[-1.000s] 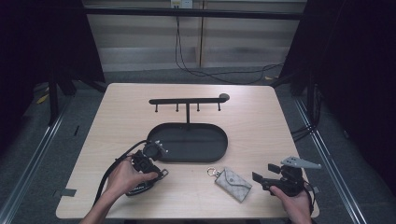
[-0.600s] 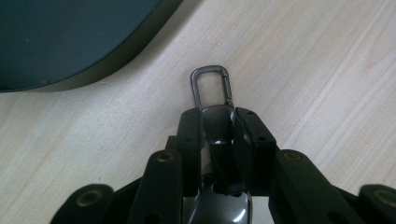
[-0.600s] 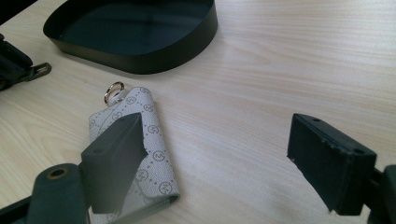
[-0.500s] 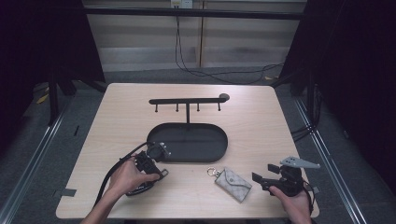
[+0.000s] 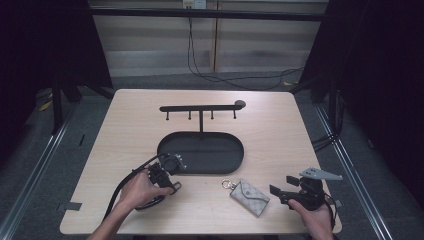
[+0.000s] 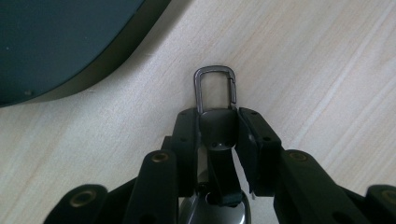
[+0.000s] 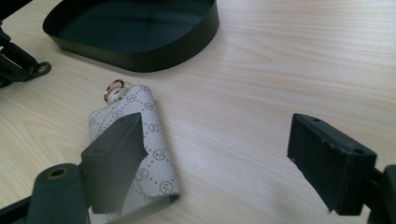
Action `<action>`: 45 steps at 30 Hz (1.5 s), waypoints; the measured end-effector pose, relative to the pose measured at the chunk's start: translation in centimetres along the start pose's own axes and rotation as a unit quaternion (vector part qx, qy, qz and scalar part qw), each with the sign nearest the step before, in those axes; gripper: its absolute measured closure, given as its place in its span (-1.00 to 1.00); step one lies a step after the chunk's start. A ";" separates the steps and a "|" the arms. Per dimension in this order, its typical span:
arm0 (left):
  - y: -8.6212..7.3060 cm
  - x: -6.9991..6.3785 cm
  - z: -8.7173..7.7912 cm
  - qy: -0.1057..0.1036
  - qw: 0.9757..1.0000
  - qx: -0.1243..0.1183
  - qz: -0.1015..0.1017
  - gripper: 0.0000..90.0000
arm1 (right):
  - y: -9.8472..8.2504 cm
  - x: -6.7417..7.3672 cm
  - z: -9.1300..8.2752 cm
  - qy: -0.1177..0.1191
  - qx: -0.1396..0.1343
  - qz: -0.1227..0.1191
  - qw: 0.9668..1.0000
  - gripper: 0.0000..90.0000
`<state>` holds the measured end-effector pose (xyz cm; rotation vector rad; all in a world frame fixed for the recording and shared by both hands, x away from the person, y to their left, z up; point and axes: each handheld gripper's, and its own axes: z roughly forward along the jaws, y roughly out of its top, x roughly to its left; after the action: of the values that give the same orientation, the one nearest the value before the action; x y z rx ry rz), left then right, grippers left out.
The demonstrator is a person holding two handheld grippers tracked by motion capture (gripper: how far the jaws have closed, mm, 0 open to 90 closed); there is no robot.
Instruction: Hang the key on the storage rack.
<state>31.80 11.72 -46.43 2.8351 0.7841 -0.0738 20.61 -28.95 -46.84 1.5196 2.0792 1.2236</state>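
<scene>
Eases the left gripper (image 6: 218,126) jaws slightly wider than a second ago, yet keeps them pinched on the black key fob (image 6: 219,137), carabiner (image 6: 215,86) poking forward, close to the table (image 5: 280,130) beside the tray (image 5: 200,150), seemingly bound for the hook rack (image 5: 200,107). Holds the right gripper (image 7: 215,135) wide apart, idle, just behind the grey key pouch (image 7: 154,154), probably next.

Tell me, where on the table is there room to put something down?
The table has bare wood left and right of the hook rack, and behind it. The front is crowded: the black tray, the grey key pouch and both hands sit there.
</scene>
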 end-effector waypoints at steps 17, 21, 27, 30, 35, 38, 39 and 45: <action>0.9 -0.6 0.2 0.025 0.999 0.028 -0.003 0.57 | 0.0 0.1 0.0 0.001 0.003 -0.002 1.000 -0.58; 0.8 -0.4 0.1 0.017 1.000 0.025 -0.004 0.57 | 0.0 0.1 0.1 -0.001 0.005 -0.002 1.000 -0.57; 0.5 -0.1 -0.1 0.003 1.000 0.026 -0.002 0.57 | 0.0 0.0 0.2 0.001 0.007 -0.002 1.000 -0.57; 0.3 0.2 -0.6 0.005 1.000 0.018 -0.020 0.57 | 0.0 0.0 0.2 0.000 0.006 -0.002 1.000 -0.57; 0.1 0.8 -1.9 0.000 1.000 0.008 -0.022 0.57 | 0.0 0.1 0.2 0.000 0.009 0.000 1.000 -0.57; 0.0 0.8 -2.6 0.004 1.000 0.001 -0.018 0.57 | 0.0 0.1 0.2 0.000 0.010 0.000 1.000 -0.57; 0.0 0.9 -2.9 0.008 1.000 -0.002 -0.018 0.57 | 0.0 0.1 0.2 0.001 0.010 0.000 1.000 -0.57; -0.3 1.4 -4.4 0.015 0.999 -0.017 -0.028 0.57 | 0.0 0.0 0.2 0.000 0.009 0.000 1.000 -0.57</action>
<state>32.82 13.56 -42.36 2.7887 0.8638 -0.0250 20.72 -28.84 -46.96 1.5287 2.0953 1.2072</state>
